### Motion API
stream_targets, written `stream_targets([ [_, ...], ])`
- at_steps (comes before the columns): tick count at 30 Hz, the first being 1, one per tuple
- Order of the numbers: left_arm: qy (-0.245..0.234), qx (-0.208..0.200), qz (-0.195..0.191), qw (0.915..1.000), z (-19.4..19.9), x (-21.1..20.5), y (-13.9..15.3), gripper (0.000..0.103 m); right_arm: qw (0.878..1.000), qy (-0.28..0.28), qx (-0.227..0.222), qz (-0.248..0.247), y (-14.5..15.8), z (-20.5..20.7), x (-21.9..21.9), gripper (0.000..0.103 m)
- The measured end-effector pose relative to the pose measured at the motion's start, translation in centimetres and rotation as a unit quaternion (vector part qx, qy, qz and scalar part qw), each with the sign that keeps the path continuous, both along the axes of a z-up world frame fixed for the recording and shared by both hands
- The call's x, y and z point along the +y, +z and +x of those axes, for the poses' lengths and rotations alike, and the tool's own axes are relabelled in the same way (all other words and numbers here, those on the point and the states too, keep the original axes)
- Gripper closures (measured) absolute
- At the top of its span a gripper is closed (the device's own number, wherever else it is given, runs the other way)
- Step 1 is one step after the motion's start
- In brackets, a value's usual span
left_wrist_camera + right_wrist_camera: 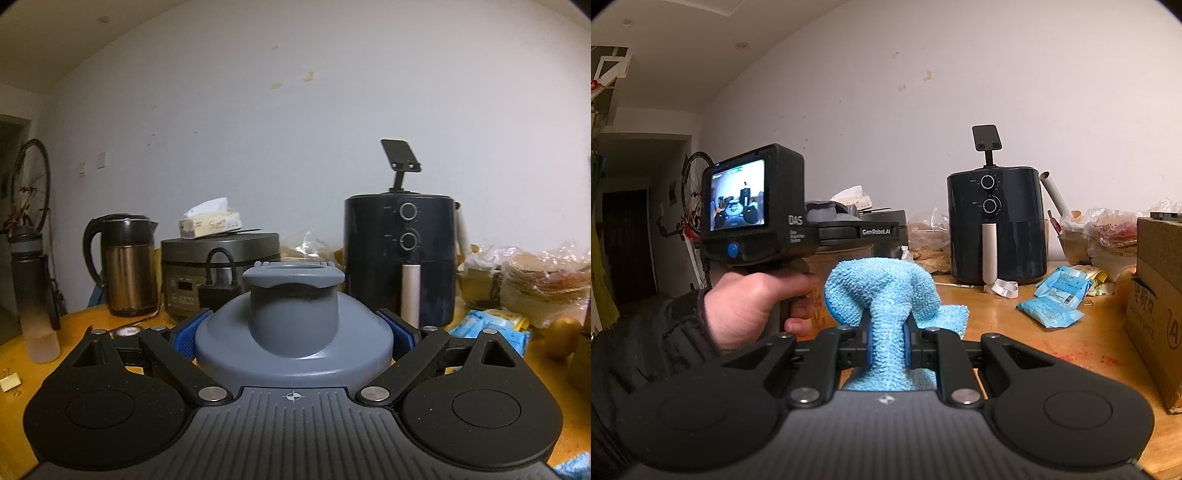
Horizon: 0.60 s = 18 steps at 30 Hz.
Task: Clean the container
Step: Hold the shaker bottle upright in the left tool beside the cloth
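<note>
The right tongs (886,345) pinch a blue cloth (882,291); the left tongs (293,332) clamp the grey container (293,332). Wiping seems about to start: cloth must meet container.

Both black grippers (293,336) (886,341) carry blue finger pads (188,334), silver pivot screws (807,397), ribbed grey housings; a dark quilted sleeve (639,354) covers the left arm.

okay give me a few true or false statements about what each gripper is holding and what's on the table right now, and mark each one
1. The left gripper grips a grey container lid. True.
2. The right gripper is open and empty. False: it is shut on a blue cloth.
3. A black air fryer stands on the table. True.
4. The tissue box sits on the air fryer. False: it sits on the rice cooker.
</note>
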<state>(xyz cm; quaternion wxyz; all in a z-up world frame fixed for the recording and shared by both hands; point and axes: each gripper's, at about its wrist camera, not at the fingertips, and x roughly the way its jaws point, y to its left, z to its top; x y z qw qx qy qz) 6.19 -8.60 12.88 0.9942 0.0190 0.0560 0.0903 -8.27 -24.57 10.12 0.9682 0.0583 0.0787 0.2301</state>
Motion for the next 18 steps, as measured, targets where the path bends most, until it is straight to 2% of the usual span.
stream_targets([
  [10, -0.059, -0.004, -0.008, 0.9982, 0.1, 1.3, -0.2, 0.008, 1.000, 0.001, 0.004, 0.001, -0.2, 0.5, 0.0, 0.091],
  [18, -0.112, -0.006, -0.011, 0.9937, 0.2, 2.3, -0.4, 0.008, 1.000, 0.003, 0.004, 0.001, -0.2, 0.6, 0.1, 0.091],
])
